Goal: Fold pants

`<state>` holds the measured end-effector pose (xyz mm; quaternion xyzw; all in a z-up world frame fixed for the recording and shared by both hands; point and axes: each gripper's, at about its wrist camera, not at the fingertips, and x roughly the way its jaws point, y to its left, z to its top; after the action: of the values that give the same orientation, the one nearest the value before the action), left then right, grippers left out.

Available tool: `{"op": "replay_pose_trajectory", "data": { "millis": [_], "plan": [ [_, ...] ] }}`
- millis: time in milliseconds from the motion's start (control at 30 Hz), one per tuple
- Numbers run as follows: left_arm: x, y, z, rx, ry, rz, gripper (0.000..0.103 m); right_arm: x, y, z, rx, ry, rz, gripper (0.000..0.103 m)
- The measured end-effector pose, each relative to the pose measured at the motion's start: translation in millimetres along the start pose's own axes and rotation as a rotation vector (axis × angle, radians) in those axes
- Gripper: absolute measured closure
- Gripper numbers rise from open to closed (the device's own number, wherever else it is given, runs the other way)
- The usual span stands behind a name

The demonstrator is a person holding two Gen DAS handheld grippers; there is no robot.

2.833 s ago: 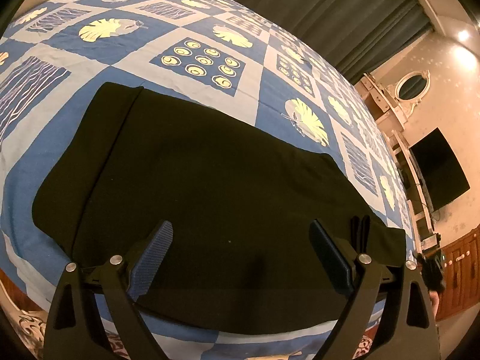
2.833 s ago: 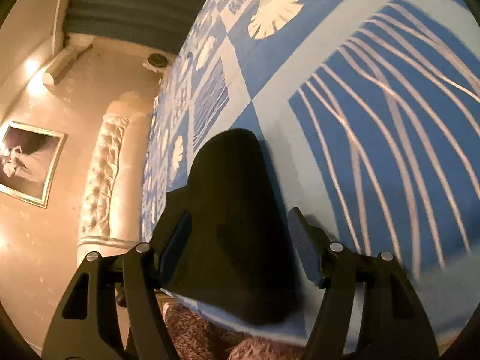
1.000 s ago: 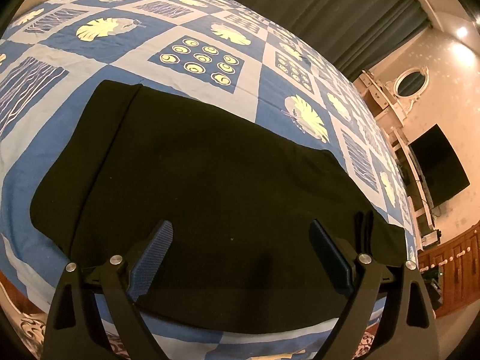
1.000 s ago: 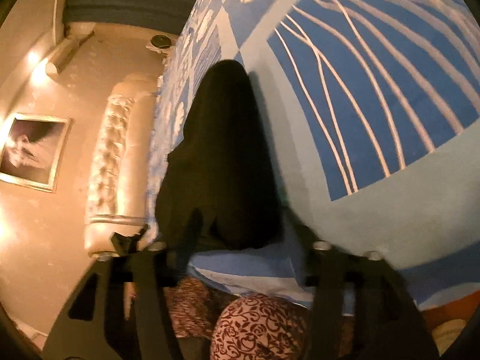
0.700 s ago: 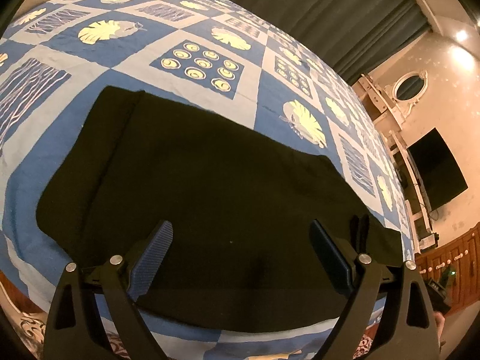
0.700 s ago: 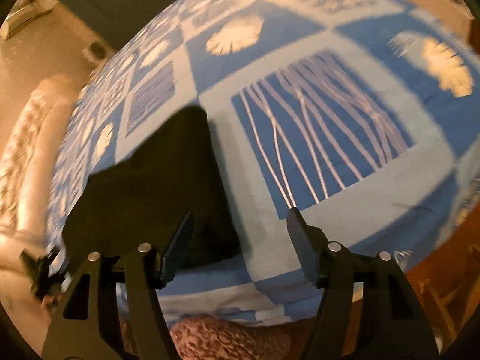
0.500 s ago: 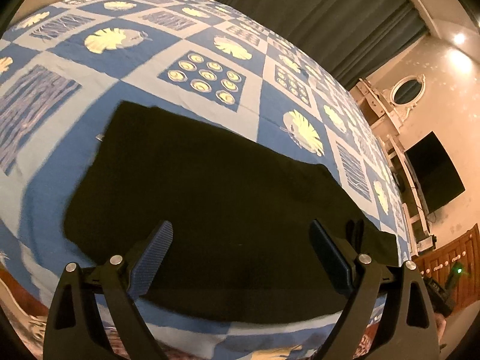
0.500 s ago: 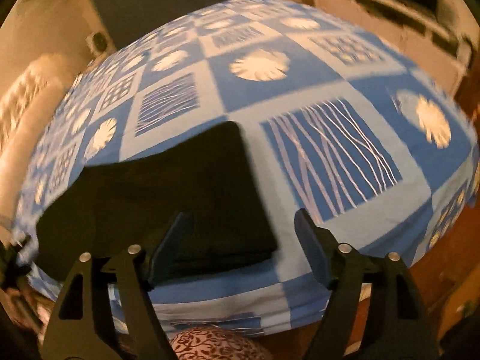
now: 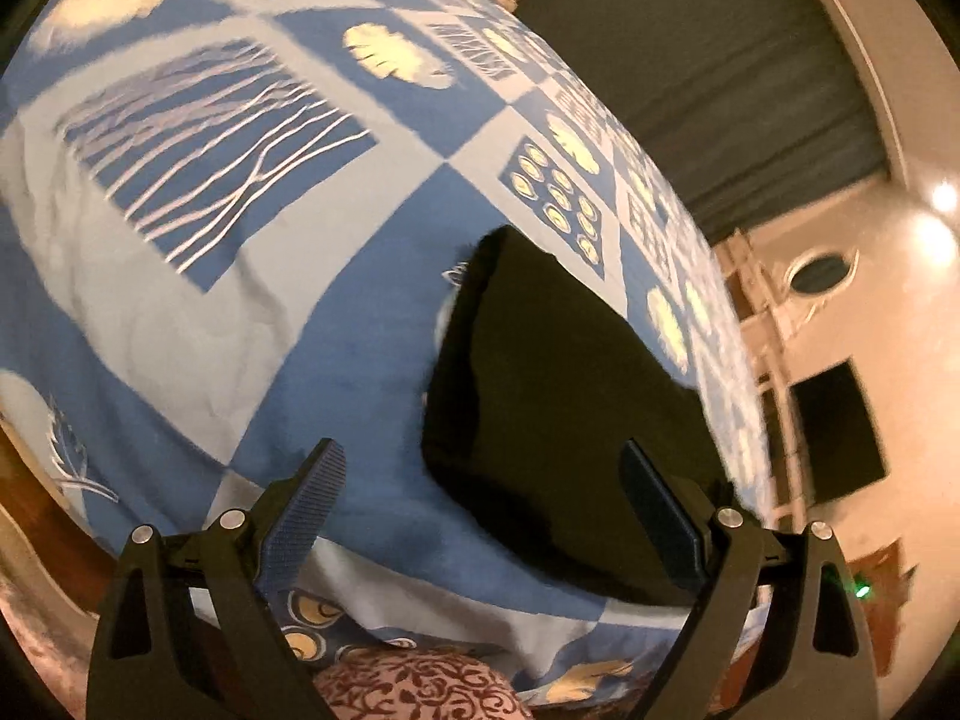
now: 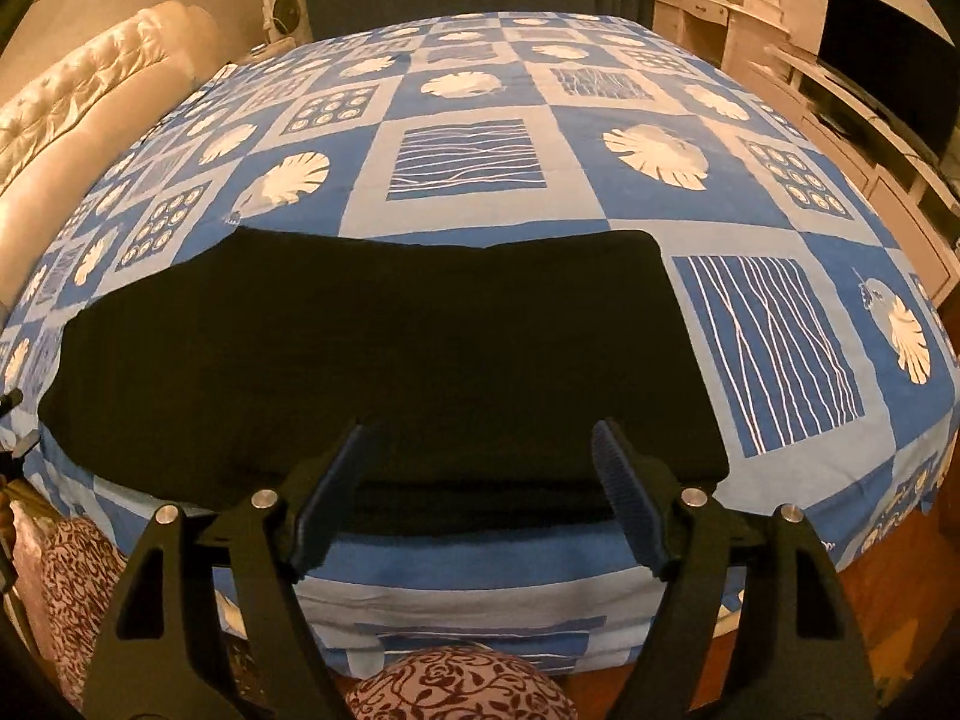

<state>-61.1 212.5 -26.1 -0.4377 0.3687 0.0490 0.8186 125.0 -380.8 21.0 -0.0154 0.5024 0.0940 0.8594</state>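
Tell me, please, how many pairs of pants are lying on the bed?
1: the black pants lie flat along the near edge of the blue patterned bedspread. Nothing in view suggests another, though parts of the bed are out of frame.

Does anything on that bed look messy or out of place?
Nothing much stands out. The black pants lie flat near the front edge of the blue patterned bedspread, folded into a long neat band. Both grippers are open and hold nothing.

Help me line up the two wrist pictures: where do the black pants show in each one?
Left wrist view: the black pants lie right of centre, running down toward the right jaw.
Right wrist view: the pants spread across the middle, from the left edge to right of centre, just beyond the open jaws.
Shared landmark: the blue square with white wavy lines beside the pants' end.
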Motion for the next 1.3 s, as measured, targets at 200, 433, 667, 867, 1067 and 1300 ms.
{"op": "replay_pose_trajectory", "data": {
  "millis": [200, 433, 667, 867, 1067, 1300],
  "plan": [
    [13.2, 6.1, -1.5, -0.057, 0.064, -0.158, 0.012, 3.5, -0.6, -1.5, -0.001, 0.011, 0.014, 0.026],
    [13.5, 12.2, 7.7, -0.099, 0.042, -0.130, 0.012, 4.4, -2.3, -2.6, 0.025, 0.012, 0.040, 0.026],
    [25.0, 7.2, 19.5, -0.132, 0.038, -0.124, 0.012, 8.2, 1.7, -5.5, 0.023, 0.028, 0.048, 0.026],
    [52.6, -3.0, 20.5, -0.138, 0.120, -0.150, 0.012, 9.9, 2.6, -7.3, 0.025, 0.039, 0.054, 0.026],
    [51.2, 20.9, 23.2, -0.278, 0.185, -0.284, 0.012, 12.6, 2.4, -8.6, 0.034, 0.052, 0.072, 0.026],
    [57.0, 3.9, 23.6, -0.186, 0.197, -0.257, 0.069, 17.8, 2.9, -11.6, 0.043, 0.072, 0.081, 0.026]
  ]
}}
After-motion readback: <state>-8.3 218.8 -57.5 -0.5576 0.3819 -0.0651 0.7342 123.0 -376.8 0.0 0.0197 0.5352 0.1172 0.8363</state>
